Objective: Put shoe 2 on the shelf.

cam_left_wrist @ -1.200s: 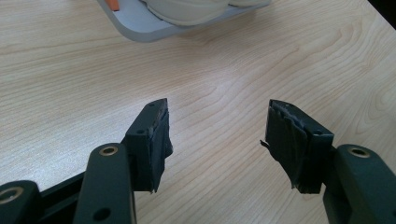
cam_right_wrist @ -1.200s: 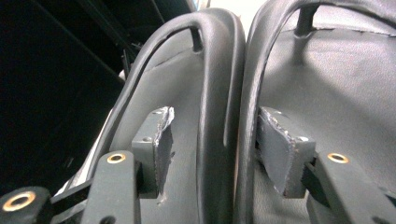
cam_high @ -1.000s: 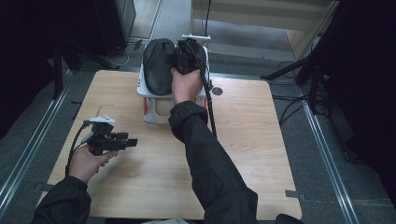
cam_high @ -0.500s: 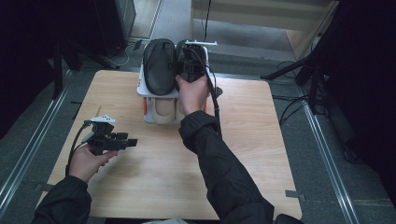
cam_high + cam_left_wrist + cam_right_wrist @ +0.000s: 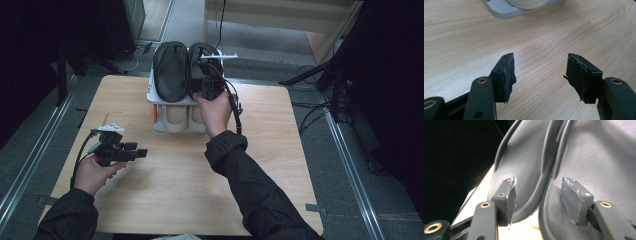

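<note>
Left claw low over the bench, at its left side, gripped in the left hand. Jaws spread wide, nothing between them. In the left gripper view, same claw above bare wood grain, pads frayed at the edges, apart from the bench as far as can be told. Grey tray corner well ahead of the jaws at the top edge of that view.

Farther right, at the far edge of the bench, white tray with two pale rounded objects in its near end; what they are cannot be told. On top, two black insoles side by side, touching along their inner edges: left insole, right insole.

Right claw reached forward over the tray, held in the right hand, cable trailing back past the wrist. Seen from the right gripper view, claw spread, straddling the seam where the insoles meet: one jaw over the left insole, the other over the right insole. Pads close above the dark surfaces; whether touching, cannot tell. Nothing pinched.
</note>
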`<action>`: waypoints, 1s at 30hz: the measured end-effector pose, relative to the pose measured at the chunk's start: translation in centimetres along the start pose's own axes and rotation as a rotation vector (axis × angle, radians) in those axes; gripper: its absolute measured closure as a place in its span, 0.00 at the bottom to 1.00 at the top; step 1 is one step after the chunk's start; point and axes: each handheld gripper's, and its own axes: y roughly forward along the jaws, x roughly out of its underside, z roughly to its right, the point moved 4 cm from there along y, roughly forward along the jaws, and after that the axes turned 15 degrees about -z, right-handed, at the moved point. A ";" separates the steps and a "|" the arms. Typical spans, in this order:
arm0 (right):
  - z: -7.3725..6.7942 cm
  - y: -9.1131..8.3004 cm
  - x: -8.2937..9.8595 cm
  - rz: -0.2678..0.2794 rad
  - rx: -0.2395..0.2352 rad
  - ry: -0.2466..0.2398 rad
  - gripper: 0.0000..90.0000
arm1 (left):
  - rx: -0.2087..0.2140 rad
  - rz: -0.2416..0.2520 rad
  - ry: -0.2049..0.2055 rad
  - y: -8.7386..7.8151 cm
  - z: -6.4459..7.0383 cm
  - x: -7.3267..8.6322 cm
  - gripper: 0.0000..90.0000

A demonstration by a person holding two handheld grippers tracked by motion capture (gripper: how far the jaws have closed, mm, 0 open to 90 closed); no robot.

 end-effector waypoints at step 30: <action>-0.8 -1.6 7.2 -0.035 -0.100 -0.122 0.51 | -0.009 -0.009 0.006 0.2 0.1 0.1 0.45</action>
